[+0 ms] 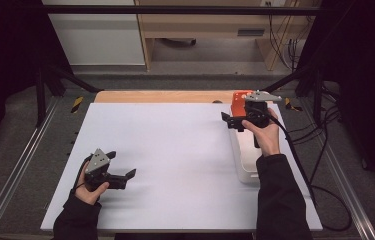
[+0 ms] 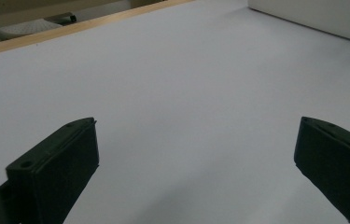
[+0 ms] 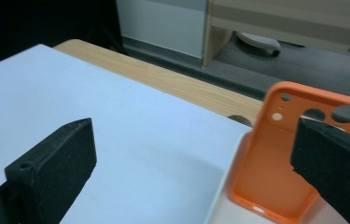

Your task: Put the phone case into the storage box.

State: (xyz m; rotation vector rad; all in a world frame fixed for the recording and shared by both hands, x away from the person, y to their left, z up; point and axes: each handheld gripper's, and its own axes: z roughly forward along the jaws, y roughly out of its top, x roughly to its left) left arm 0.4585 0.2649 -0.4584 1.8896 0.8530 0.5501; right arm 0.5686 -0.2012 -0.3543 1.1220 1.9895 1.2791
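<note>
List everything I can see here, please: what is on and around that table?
Phone case: one, orange, empty, at the table's far right, resting on the white tray.
Tray: one, white, along the right side of the sheet.
Sheet: one, white, covering most of the table.
Table: one, light wood, its bare far edge showing beyond the sheet.
Cabinet: one, white, on the floor beyond the table, left.
Shelf unit: one, light wood, beyond the table, right of the cabinet.
Left gripper: one, black, open, near left of the sheet, holding nothing.
Right gripper: one, black, open, above the tray by the case, holding nothing.
</note>
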